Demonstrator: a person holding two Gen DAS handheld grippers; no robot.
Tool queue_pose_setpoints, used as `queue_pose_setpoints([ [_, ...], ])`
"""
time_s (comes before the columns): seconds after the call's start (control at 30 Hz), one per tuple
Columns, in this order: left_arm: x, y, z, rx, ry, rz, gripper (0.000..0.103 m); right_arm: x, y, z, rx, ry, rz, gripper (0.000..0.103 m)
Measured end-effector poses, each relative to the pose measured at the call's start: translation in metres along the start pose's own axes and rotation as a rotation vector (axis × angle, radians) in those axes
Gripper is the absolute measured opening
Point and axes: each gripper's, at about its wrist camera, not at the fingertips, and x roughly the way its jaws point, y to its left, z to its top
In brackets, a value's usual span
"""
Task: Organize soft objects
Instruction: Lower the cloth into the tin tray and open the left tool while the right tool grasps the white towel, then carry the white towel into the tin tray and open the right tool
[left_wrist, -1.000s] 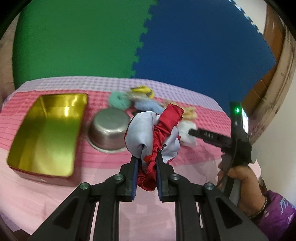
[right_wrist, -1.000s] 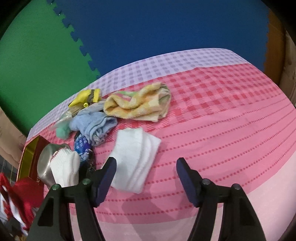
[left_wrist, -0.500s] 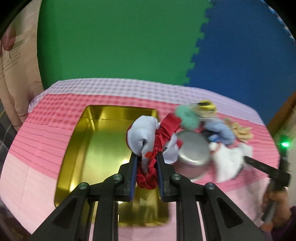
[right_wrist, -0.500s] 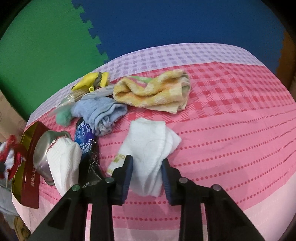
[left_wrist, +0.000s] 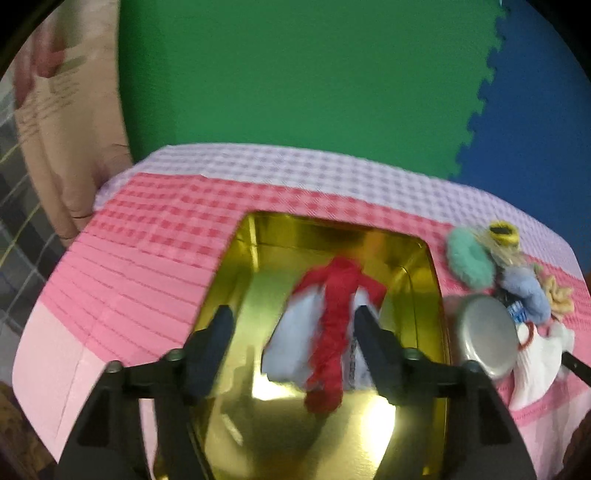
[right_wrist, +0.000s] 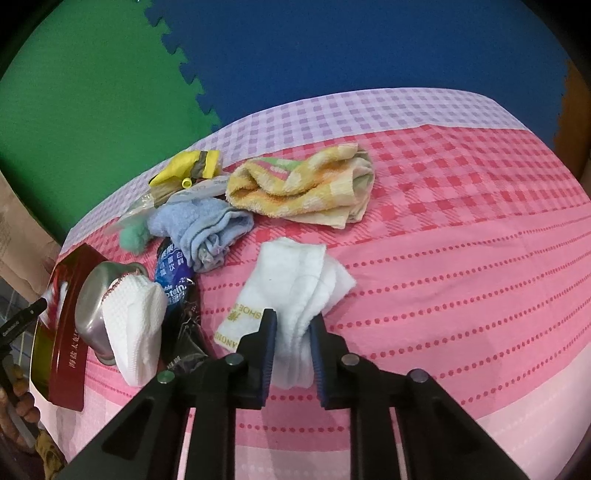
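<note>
In the left wrist view my left gripper (left_wrist: 293, 325) is open above the gold tin (left_wrist: 413, 295). The red and white cloth (left_wrist: 332, 332) lies loose between the fingers, inside the tin. In the right wrist view my right gripper (right_wrist: 293, 338) is shut on the near end of the white folded cloth (right_wrist: 295, 280), which rests on the pink tablecloth. A yellow towel (right_wrist: 306, 188), a blue cloth (right_wrist: 203, 229) and a white waffle cloth (right_wrist: 135, 321) lie further left. The tin's red side (right_wrist: 70, 347) shows at far left.
A steel bowl (left_wrist: 487, 339) stands right of the tin, with the waffle cloth draped on it. A blue snack wrapper (right_wrist: 173, 277), a green puff (left_wrist: 469, 262) and a yellow item (right_wrist: 188, 168) lie nearby. Green and blue foam mats back the table.
My left gripper moved over the tin, opened and let the red and white cloth go into it. My right gripper closed on the white folded cloth.
</note>
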Motion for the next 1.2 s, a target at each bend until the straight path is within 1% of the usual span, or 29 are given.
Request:
queue_pose_setpoints([
  [0.07, -0.012, 0.0, 0.0, 0.005, -0.038, 0.03, 0.076, -0.004, -0.002, 0.001, 0.006, -0.008, -0.002, 0.016],
  [0.2, -0.029, -0.005, -0.001, 0.026, -0.059, 0.065, 0.076, -0.013, -0.01, 0.002, 0.042, -0.021, 0.003, 0.015],
  [0.37, -0.046, -0.012, -0.012, 0.026, -0.044, 0.094, 0.076, -0.03, -0.016, 0.006, 0.082, -0.039, 0.037, 0.015],
  [0.53, -0.058, -0.015, -0.024, 0.004, -0.007, 0.087, 0.076, -0.051, 0.008, 0.014, 0.061, -0.063, 0.108, 0.015],
  [0.63, -0.064, -0.014, -0.027, -0.005, 0.002, 0.097, 0.076, -0.063, 0.036, 0.018, 0.02, -0.076, 0.161, 0.015],
  [0.73, -0.07, -0.01, -0.031, -0.018, 0.002, 0.1, 0.076, -0.069, 0.065, 0.022, -0.011, -0.068, 0.225, 0.015],
  [0.83, -0.074, -0.003, -0.034, -0.03, 0.0, 0.11, 0.076, -0.07, 0.107, 0.024, -0.069, -0.05, 0.28, 0.015],
  [0.9, -0.073, 0.004, -0.033, -0.034, 0.001, 0.111, 0.076, -0.065, 0.141, 0.026, -0.119, -0.028, 0.31, 0.015],
  [0.97, -0.072, 0.012, -0.035, -0.047, 0.006, 0.121, 0.076, -0.059, 0.167, 0.028, -0.152, -0.009, 0.334, 0.015],
  [1.03, -0.07, 0.022, -0.037, -0.068, 0.014, 0.131, 0.076, -0.05, 0.205, 0.03, -0.205, 0.014, 0.359, 0.015],
  [1.13, -0.069, 0.045, -0.039, -0.115, 0.02, 0.167, 0.076, -0.033, 0.254, 0.029, -0.282, 0.043, 0.361, 0.015],
  [1.2, -0.068, 0.061, -0.04, -0.152, 0.021, 0.189, 0.076, -0.02, 0.276, 0.028, -0.31, 0.066, 0.358, 0.015],
])
